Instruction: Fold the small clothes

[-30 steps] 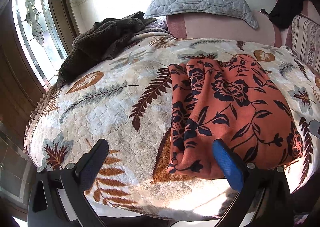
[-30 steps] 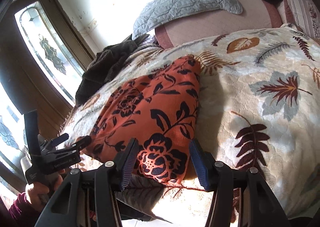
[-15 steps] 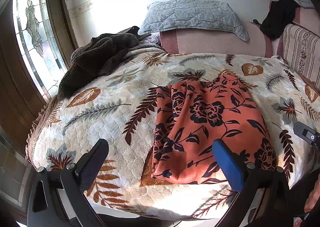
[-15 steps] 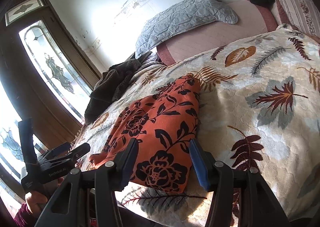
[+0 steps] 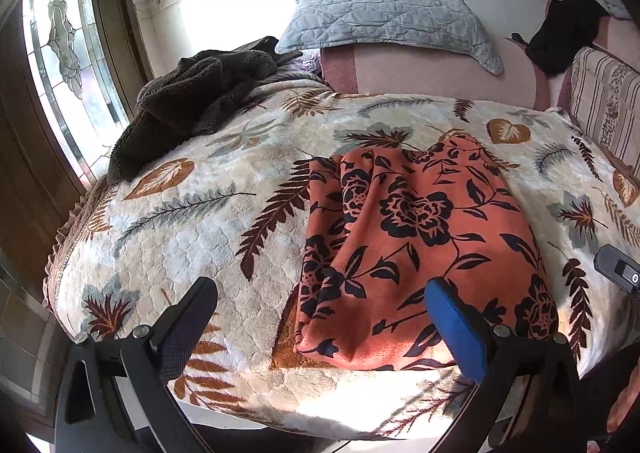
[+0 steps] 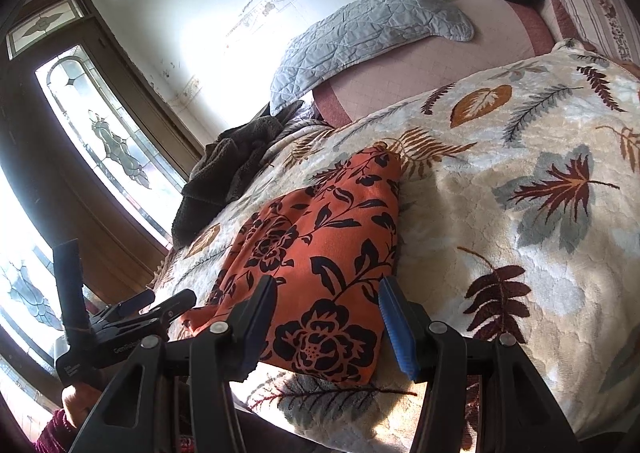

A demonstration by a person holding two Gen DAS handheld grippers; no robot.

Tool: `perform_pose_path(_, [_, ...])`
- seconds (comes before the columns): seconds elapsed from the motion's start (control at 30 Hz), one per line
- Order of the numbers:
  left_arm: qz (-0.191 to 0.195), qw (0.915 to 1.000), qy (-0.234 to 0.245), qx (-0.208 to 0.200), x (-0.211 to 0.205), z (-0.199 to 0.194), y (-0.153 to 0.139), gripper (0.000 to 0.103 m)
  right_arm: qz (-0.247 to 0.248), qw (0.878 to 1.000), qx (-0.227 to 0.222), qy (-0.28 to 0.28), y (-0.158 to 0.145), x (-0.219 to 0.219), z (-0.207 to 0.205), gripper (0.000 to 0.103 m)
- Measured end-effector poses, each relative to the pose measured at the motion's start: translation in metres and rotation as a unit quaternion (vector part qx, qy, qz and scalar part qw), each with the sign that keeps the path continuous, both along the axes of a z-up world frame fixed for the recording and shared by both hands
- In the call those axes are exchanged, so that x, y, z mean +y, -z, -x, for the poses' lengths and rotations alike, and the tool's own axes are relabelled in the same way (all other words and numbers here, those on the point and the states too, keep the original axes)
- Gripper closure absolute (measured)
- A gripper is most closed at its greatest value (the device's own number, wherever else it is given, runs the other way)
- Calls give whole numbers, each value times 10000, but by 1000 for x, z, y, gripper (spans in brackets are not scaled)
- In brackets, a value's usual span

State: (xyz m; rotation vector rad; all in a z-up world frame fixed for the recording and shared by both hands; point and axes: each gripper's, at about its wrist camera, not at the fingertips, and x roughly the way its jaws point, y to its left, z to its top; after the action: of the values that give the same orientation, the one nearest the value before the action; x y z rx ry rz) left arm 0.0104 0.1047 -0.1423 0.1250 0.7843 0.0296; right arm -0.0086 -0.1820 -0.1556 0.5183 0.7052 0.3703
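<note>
A soft orange cloth with black flowers and leaves (image 5: 420, 249) lies folded on a fluffy cream blanket with brown and grey leaves (image 5: 192, 229). The blanket covers a bed. The cloth sits near the front edge of the bed, a bit to the right of the middle in the left wrist view. Its left side is bunched up in thick folds, and the rest lies fairly flat.

The left gripper (image 5: 320, 317) is black, with one blue pad. Its two fingers are spread wide apart and nothing is between them. It hangs above the front edge of the bed and does not touch the cloth. From the right wrist view the left gripper (image 6: 160, 303) shows at the far left, held by a hand (image 6: 78, 399) in a dark red sleeve (image 6: 50, 433).

The right gripper (image 6: 328, 317) is also black with a blue pad. Its fingers are spread about half way, with nothing pinched. It hangs over the near end of the orange cloth (image 6: 320, 265), and the cloth looks free of both fingers.

At the back left corner of the bed sits a crumpled dark brown fuzzy blanket (image 5: 192, 93). Behind the bed a grey quilted pillow (image 5: 388, 19) leans on a pink headboard (image 5: 432, 73). A black piece of clothing (image 5: 564, 37) hangs at the top right. On the left stands a tall window with patterned glass (image 5: 60, 57)
</note>
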Motion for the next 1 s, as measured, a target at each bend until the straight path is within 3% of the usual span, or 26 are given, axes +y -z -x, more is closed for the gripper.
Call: perform_pose_path(1.0, [395, 9985, -172, 328, 22, -33, 30, 0, 148, 9987, 478, -37, 23, 9, -17, 46])
